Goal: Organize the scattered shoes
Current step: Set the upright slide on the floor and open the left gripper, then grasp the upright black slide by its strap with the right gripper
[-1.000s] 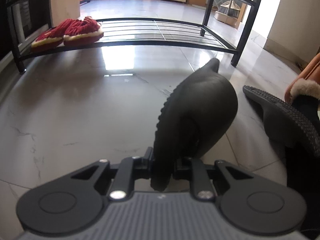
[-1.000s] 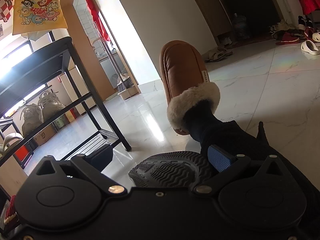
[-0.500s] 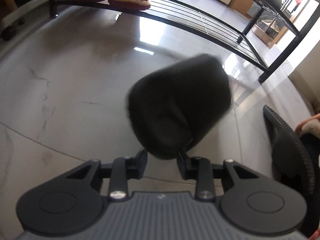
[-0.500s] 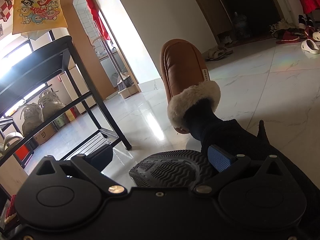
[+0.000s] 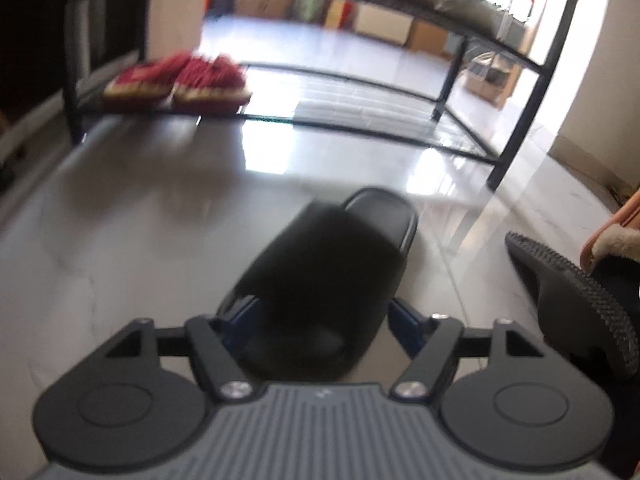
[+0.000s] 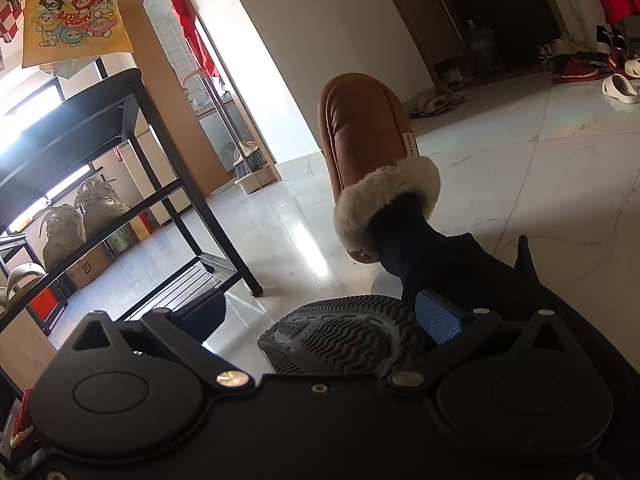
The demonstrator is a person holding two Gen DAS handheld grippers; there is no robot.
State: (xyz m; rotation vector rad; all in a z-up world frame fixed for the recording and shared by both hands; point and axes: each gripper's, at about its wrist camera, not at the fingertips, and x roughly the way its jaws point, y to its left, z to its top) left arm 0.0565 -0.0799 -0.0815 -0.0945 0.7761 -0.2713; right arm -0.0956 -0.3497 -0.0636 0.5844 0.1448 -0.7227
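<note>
Black rubber fills the space between the fingers of the left gripper (image 5: 323,322): a black slide slipper (image 5: 324,276) lies sole-down on the pale marble floor (image 5: 120,232), its heel end between the two blue pads (image 5: 240,320), its toe pointing straight ahead of the claw. The jaws stand wide, one on each side of the slipper, and through the motion blur I cannot tell whether the pads touch its sides; the claw looks released rather than clenched. Farther ahead and to the left, a pair of red slippers (image 5: 180,84) sits on the lowest tier of the black shoe rack (image 5: 516,128).

Off to the right of the left claw, the second black slipper (image 5: 576,300) is held on edge, tread showing. In the right wrist view that same slipper (image 6: 340,336) sits in the right gripper (image 6: 328,328), wavy sole facing the camera; a blue pad (image 6: 440,316) presses its right edge, while the other finger is hidden behind the shoe. Beyond this claw, a person's foot in a tan fleece-lined slipper (image 6: 368,140) rests on the floor.
</note>
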